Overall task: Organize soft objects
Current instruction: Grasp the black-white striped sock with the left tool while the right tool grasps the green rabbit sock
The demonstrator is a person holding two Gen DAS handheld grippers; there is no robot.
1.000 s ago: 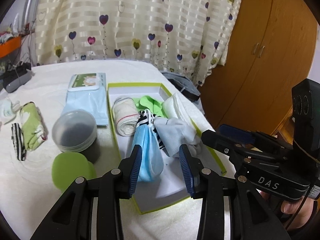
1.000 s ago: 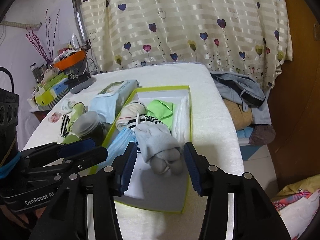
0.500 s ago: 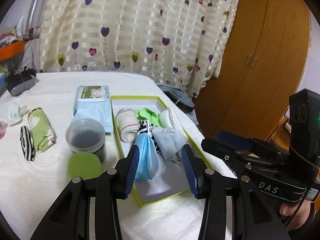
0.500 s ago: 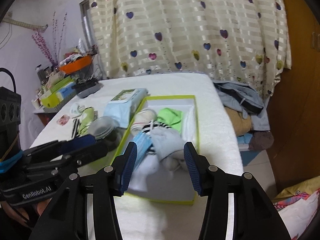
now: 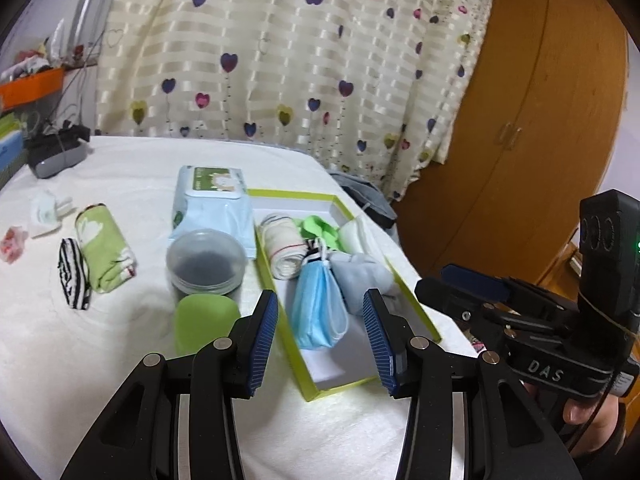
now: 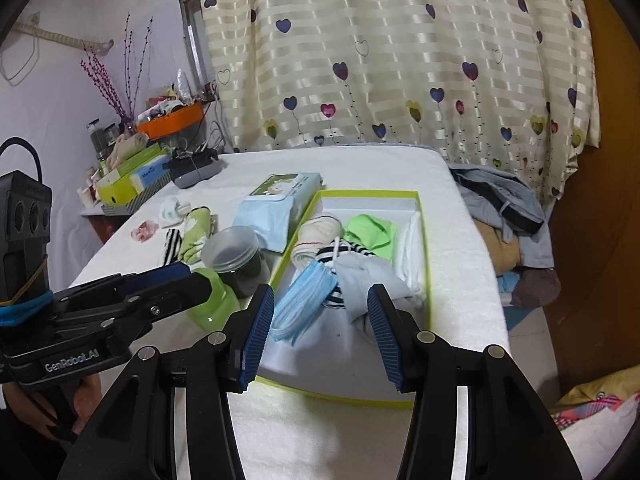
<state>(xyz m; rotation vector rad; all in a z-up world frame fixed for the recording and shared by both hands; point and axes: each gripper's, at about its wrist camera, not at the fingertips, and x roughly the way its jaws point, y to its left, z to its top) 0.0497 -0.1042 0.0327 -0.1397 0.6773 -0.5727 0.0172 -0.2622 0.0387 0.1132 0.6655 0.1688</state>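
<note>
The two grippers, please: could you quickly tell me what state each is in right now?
Left gripper: open, holding nothing.
Right gripper: open, holding nothing.

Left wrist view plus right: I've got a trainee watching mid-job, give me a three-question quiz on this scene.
1. True or false: the blue face mask lies inside the green-edged box.
2. Which lies outside the box? A) grey sock B) green patterned roll C) white rolled sock
3. Fill in: both the left gripper and right gripper are ____ and hold nothing.

Key: 1 true; 2 B; 3 open.
</note>
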